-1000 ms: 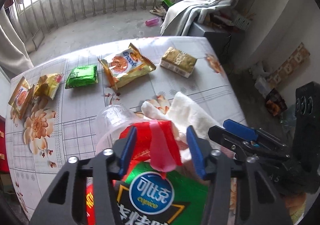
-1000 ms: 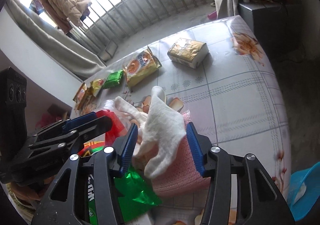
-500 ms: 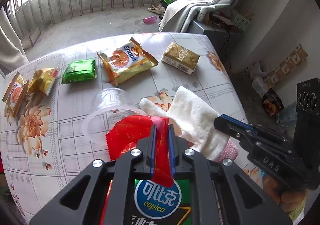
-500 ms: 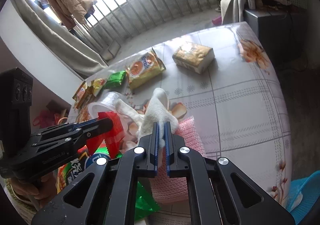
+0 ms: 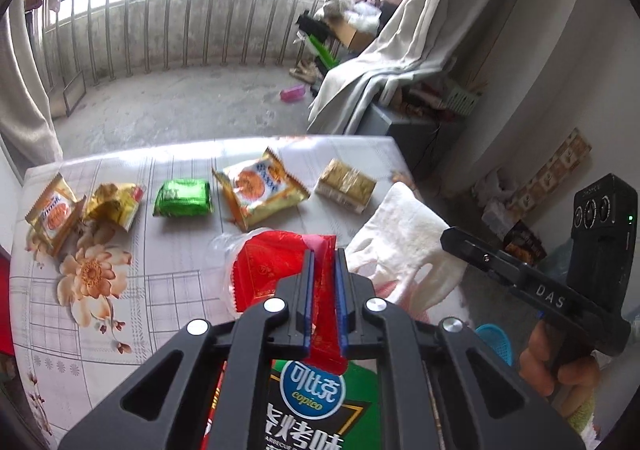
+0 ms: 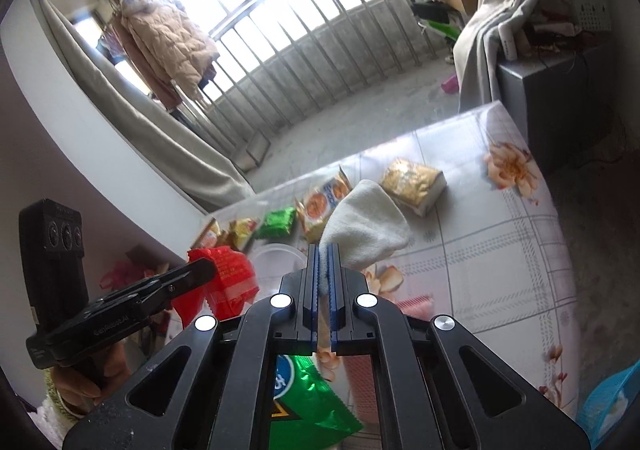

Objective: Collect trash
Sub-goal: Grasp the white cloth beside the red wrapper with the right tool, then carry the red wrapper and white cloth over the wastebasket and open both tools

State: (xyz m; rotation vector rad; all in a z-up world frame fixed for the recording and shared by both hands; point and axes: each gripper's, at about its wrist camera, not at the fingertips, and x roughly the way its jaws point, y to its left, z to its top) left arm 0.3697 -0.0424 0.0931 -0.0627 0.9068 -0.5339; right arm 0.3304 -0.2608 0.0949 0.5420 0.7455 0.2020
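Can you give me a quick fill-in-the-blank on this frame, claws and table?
1. The left claw is shut on a ____ wrapper.
2. The right claw is shut on a ____ cloth.
3. On the table, the green packet lies just left of the ____ snack bag.
4. The gold box lies ____ of that bag.

Missing words: red; white; orange; right
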